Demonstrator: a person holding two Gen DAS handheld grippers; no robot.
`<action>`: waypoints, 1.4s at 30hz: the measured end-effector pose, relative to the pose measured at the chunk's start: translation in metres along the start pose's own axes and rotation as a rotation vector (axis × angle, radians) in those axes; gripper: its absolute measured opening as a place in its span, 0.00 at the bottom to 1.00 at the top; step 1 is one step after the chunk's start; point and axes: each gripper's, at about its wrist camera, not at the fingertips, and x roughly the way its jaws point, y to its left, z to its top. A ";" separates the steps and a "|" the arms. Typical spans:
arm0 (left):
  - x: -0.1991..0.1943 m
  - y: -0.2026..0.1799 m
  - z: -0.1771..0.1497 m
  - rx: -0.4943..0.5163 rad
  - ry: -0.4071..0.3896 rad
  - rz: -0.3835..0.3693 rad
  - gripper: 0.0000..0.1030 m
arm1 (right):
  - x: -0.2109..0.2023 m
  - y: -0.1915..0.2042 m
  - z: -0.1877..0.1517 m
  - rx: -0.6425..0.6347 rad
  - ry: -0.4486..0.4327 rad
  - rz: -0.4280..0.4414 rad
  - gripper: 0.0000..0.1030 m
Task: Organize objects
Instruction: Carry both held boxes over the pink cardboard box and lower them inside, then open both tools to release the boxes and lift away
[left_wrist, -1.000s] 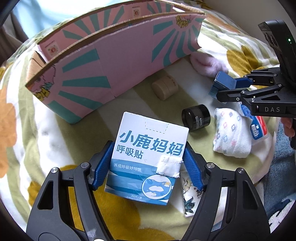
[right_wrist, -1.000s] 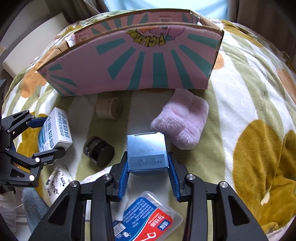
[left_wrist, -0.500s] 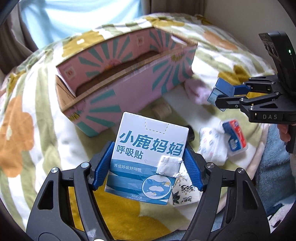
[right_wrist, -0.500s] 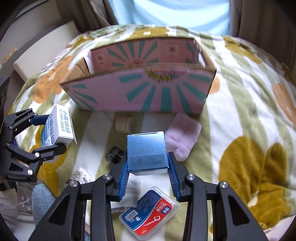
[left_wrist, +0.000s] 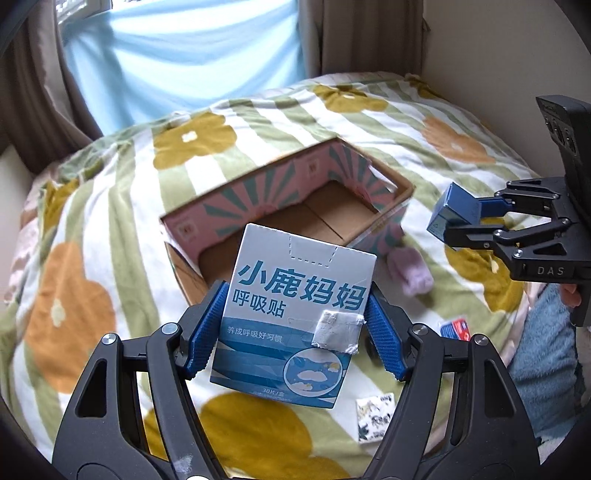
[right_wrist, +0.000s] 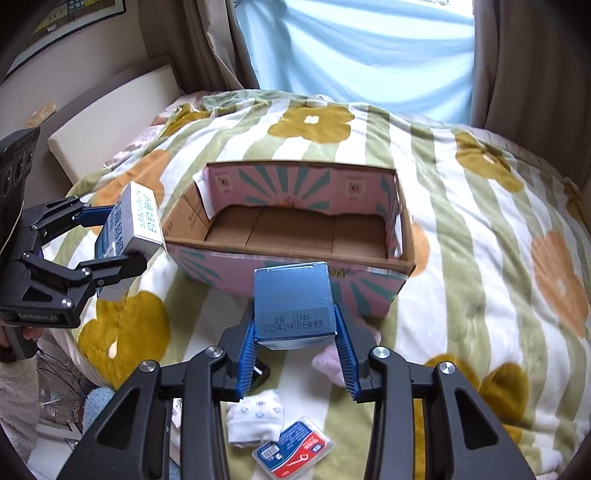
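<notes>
Aloft: two boxes above the bedspread

Both grippers are clenched on cartons. The left gripper (left_wrist: 295, 328) grasps a white-and-blue breathing-strip box (left_wrist: 291, 314) held up in front of the open pink cardboard box (left_wrist: 388, 184). The right gripper (right_wrist: 295, 343) grasps a dark blue box (right_wrist: 293, 306) just before that box's near wall. Below lie a patterned white sock (right_wrist: 255, 417), a floss-pick pack (right_wrist: 293, 448) and a pink fluffy sock (left_wrist: 410, 269) on the flowered blanket (right_wrist: 480, 258).

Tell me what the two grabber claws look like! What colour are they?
Both look alike. The left gripper and right gripper have black frames with triangle cut-outs and silver round bolts. Their fingers wear bright blue ridged pads. Seen from the left camera, the right gripper's body shows white letters "DAS". A fluffy white sleeve peeks out behind the left one.
</notes>
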 end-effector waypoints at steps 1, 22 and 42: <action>0.001 0.004 0.005 -0.003 -0.001 0.001 0.67 | -0.001 -0.001 0.005 -0.002 -0.006 0.005 0.35; 0.146 0.095 0.049 -0.176 0.220 0.004 0.67 | 0.141 -0.025 0.097 0.019 0.174 -0.015 0.35; 0.172 0.091 0.051 -0.191 0.234 -0.046 1.00 | 0.170 -0.040 0.106 0.081 0.210 -0.085 0.76</action>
